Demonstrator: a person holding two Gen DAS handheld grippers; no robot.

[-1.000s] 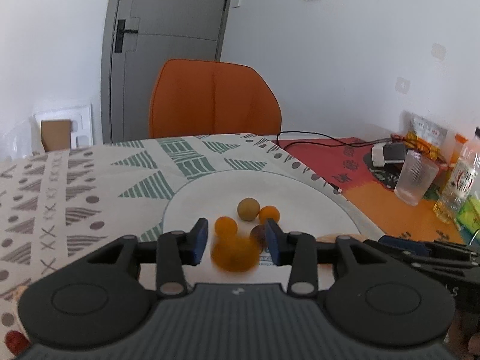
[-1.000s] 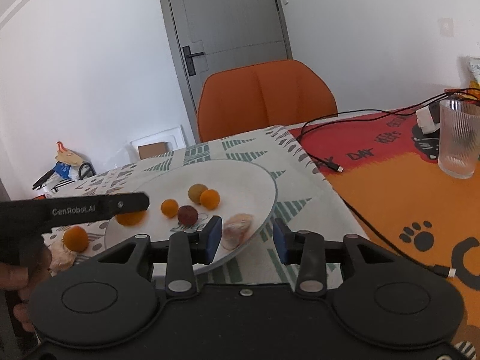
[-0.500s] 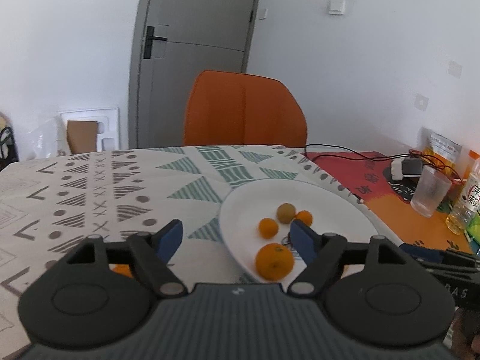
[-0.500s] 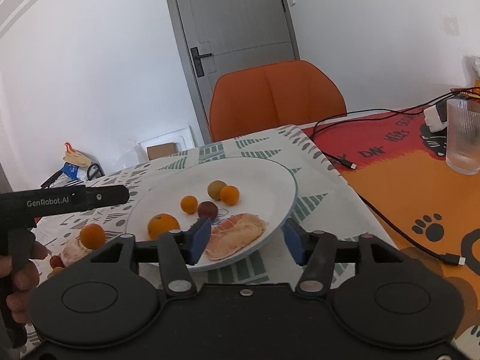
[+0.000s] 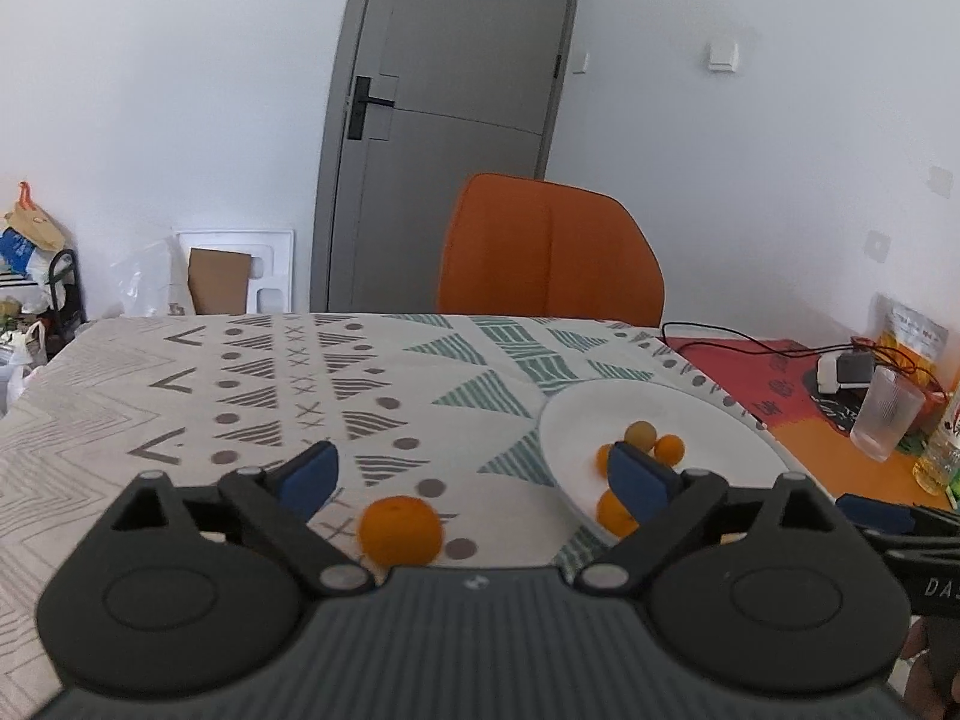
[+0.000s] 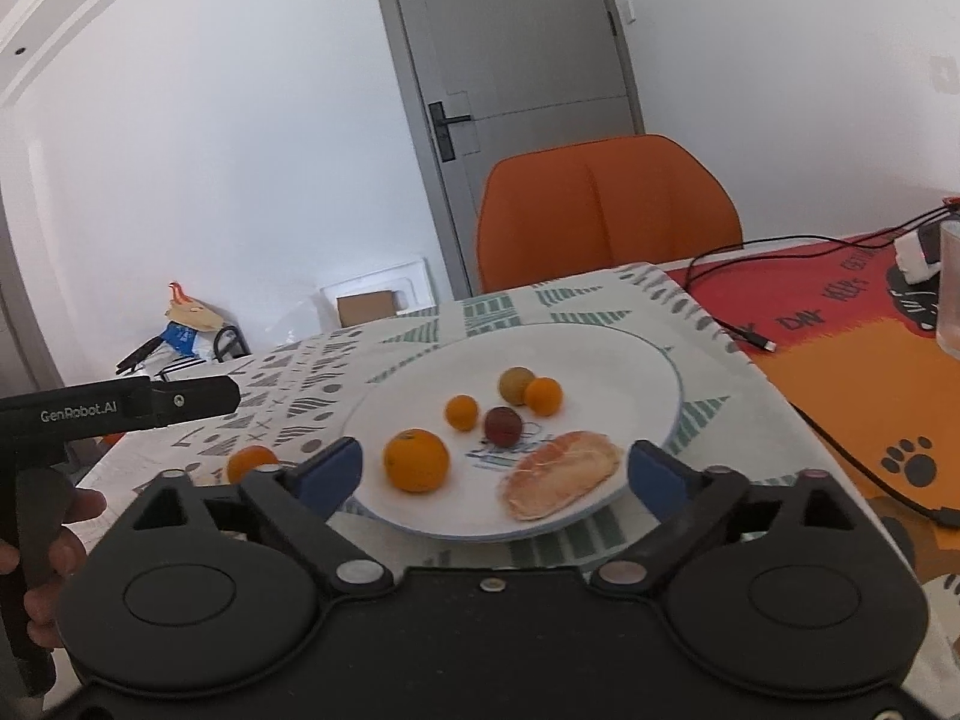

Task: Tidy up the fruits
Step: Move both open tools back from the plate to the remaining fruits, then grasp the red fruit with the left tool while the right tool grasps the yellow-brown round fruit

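My left gripper [image 5: 474, 474] hovers low over the patterned tablecloth, left of the white plate [image 5: 690, 414], and its jaws are opening. A loose orange [image 5: 399, 531] lies on the cloth between its fingers, touched by neither pad. My right gripper [image 6: 493, 474] stands at the near rim of the plate [image 6: 600, 372], its jaws opening too. A peeled citrus segment [image 6: 561, 474] and a large orange [image 6: 416, 459] rest on the plate ahead of its pads, untouched. Two small oranges [image 6: 461, 412], a dark red fruit [image 6: 503, 425] and a greenish fruit [image 6: 516, 384] sit further in.
An orange chair [image 5: 549, 252] stands at the table's far edge. A black cable [image 6: 744, 330] runs over the red and orange mat [image 6: 840, 360] to the right. A ribbed glass [image 5: 885, 417] and a bottle [image 5: 939, 456] stand at the far right.
The left gripper dropped an orange on the plate, opened and swung left over the cloth. The right gripper let the peeled segment go onto the plate, opened wide and drew back a little.
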